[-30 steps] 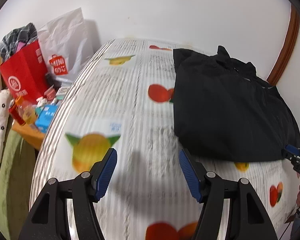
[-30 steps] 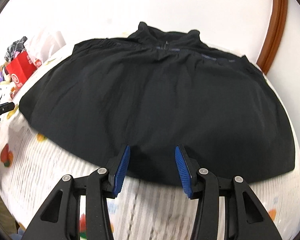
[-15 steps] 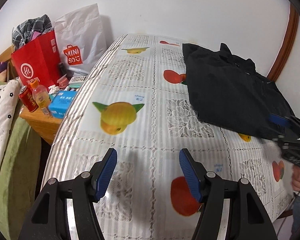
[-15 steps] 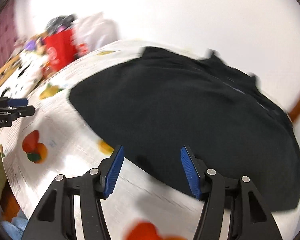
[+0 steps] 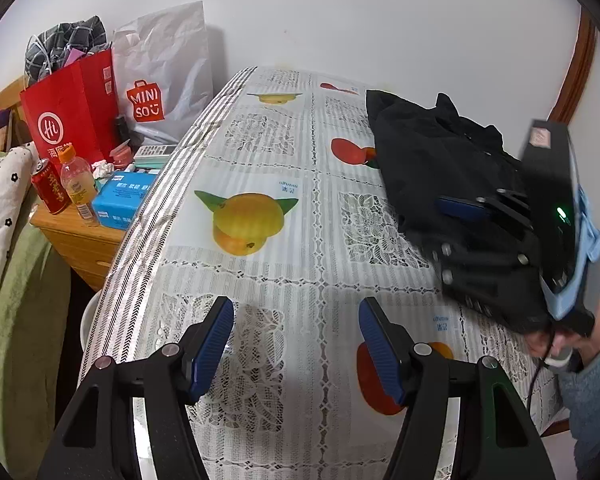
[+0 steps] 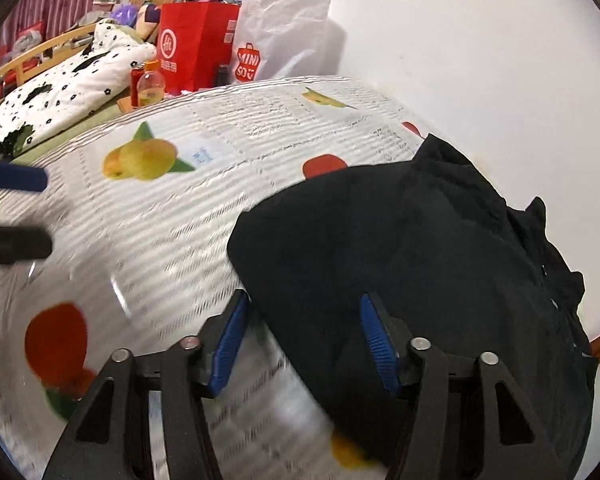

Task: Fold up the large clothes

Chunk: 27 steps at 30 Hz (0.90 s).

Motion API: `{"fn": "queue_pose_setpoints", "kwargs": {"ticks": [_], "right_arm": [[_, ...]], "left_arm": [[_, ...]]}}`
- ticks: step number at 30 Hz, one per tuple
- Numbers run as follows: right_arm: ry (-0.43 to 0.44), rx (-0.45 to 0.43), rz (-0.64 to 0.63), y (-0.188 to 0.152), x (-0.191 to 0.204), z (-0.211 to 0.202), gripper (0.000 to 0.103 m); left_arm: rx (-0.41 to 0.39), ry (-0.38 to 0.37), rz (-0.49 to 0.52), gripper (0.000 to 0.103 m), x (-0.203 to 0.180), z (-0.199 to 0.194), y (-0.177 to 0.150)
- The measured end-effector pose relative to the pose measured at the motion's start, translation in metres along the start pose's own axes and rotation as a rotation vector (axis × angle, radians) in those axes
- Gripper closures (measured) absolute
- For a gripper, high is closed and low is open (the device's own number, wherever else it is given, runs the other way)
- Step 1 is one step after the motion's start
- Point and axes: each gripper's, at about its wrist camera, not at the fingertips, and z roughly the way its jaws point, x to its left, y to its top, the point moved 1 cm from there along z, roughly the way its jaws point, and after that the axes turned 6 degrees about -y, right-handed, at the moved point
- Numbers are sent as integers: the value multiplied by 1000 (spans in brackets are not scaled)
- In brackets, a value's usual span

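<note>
1 black garment (image 5: 432, 168) lies bunched on the table's (image 5: 284, 264) far right side. The left gripper (image 5: 296, 344) gapes wide over bare cloth. The right gripper (image 6: 300, 344), just closing, straddles the garment's edge, pads apart. 2 bags stand beyond.

On the desk (image 5: 260, 280) the garment (image 5: 428, 168) lies at the far right, by the wall. My left gripper (image 5: 296, 344) hangs over the near bare part; my right gripper (image 6: 300, 340) straddles the garment's near edge. Left of the desk stands a nightstand (image 5: 80, 240) carrying a can (image 5: 50, 186), a bottle (image 5: 76, 184), a box (image 5: 122, 196); bags (image 5: 100, 112) behind it.
</note>
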Motion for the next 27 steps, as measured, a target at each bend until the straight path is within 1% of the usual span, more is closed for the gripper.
{"fn": "queue_pose_setpoints", "kwargs": {"ticks": [1, 2, 3, 5, 6, 9, 11, 13, 15, 18, 20, 21, 22, 24, 27], "right_arm": [[-6, 4, 2, 2, 0, 2, 68], [-12, 8, -2, 4, 0, 4, 75], [-17, 10, -13, 7, 2, 6, 87], [-42, 2, -30, 15, 6, 8, 92], [-40, -1, -29, 17, 7, 8, 95], [7, -29, 6, 31, 7, 1, 97], [59, -64, 57, 38, 0, -11, 98], [95, -114, 132, 44, -17, -27, 98], [101, -169, 233, 45, -45, -48, 98], [71, -246, 369, 34, -94, -77, 99], [50, -276, 445, 23, -124, -91, 99], [24, -290, 493, 12, -143, -99, 99], [4, -295, 520, 5, -155, -103, 99], [-47, -277, 590, -15, -182, -106, 99], [-80, -241, 710, -50, -219, -103, 99]], "left_arm": [[-1, -2, -3, 40, 1, 0, 0], [-2, -7, -8, 40, 2, 0, -1], [-2, -10, -10, 40, 3, 0, -1], [-4, -12, -12, 40, 4, -1, -1], [-6, -12, -13, 40, 5, -1, -2], [-5, -10, -15, 40, 5, -1, -1], [-8, -3, -14, 40, 5, -2, 0], [-10, 0, -10, 40, 3, -3, 1], [-13, 1, 0, 40, -1, -3, 4], [-23, -5, 21, 40, -15, -3, 10], [-31, -17, 38, 40, -25, -3, 13], [-35, -23, 48, 40, -31, -3, 15], [-41, -30, 62, 40, -39, -3, 17], [-50, -41, 80, 40, -52, -3, 21], [-59, -66, 114, 40, -75, -1, 27]]}}
